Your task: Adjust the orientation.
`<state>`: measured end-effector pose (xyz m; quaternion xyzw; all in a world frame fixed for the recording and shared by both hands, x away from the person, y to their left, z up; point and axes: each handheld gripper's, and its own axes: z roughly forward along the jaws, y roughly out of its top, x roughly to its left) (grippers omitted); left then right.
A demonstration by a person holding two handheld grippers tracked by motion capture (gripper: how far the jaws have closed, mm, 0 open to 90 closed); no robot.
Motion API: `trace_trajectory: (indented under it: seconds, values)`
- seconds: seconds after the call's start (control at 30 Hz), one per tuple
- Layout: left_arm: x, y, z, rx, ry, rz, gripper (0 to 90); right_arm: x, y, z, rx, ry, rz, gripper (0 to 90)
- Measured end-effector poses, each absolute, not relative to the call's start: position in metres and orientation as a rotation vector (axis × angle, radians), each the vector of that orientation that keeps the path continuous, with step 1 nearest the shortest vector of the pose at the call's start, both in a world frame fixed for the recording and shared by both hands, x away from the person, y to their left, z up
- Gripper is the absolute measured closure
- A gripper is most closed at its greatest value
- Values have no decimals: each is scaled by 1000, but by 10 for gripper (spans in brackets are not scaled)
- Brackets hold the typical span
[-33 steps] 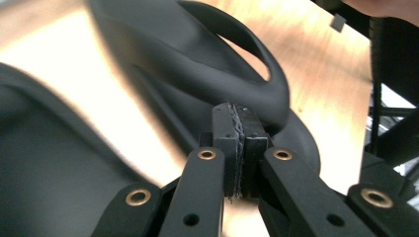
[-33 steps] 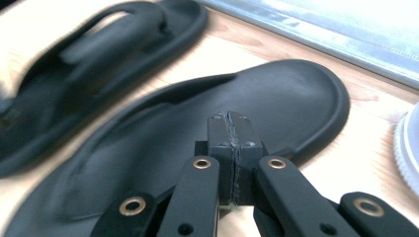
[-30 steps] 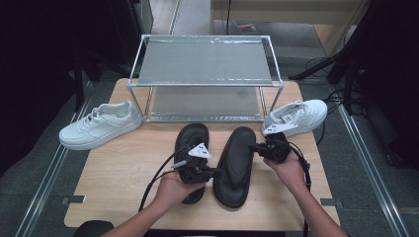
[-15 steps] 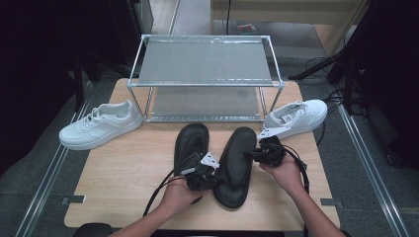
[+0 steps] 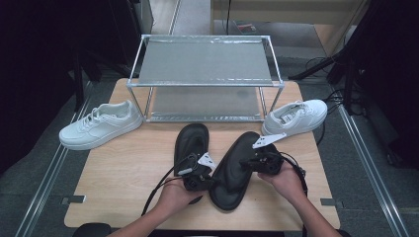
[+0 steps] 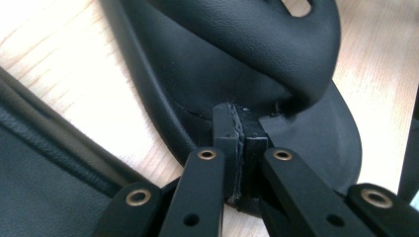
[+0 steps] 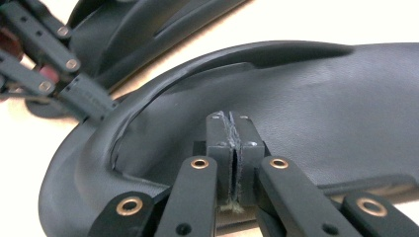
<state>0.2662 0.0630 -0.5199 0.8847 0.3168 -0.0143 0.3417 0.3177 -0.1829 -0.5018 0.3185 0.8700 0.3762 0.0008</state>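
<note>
Two black faux-leather flat slippers lie side by side at lower centre of the high view on the pale wooden tabletop point(image 5: 123, 163), toes pointing toward the rack. The left black slipper point(image 5: 190, 143) sits a little higher in frame; the right black slipper point(image 5: 236, 170) angles down and to the left.

Left tool point(image 5: 200, 180): jaws pressed together, tips at the heel end of the left slipper. In the left gripper view the tool point(image 6: 239, 133) meets the slipper point(image 6: 237, 64) just below the strap; whether any edge is pinched I cannot tell.

Right tool point(image 5: 254, 162): jaws likewise closed, resting over the insole of the right slipper point(image 7: 316, 98); nothing visible between the tips point(image 7: 230, 133). Judgement: both tools are positioned to nudge or align the pair rather than lift it.

Containers: the two-tier metal shoe rack point(image 5: 205, 84) at upper centre holds nothing on either shelf. One white lace-up sneaker point(image 5: 99, 123) lies to its left, the other white sneaker point(image 5: 296, 116) to its right, both on the tabletop.
</note>
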Motion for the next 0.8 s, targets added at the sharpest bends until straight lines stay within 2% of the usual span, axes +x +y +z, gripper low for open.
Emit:
trace_trajectory:
  seconds: [0.8]
  values:
    - [277,60,-515,2260,847,-24,898,272,-184,-496,917,2800,1173,900]
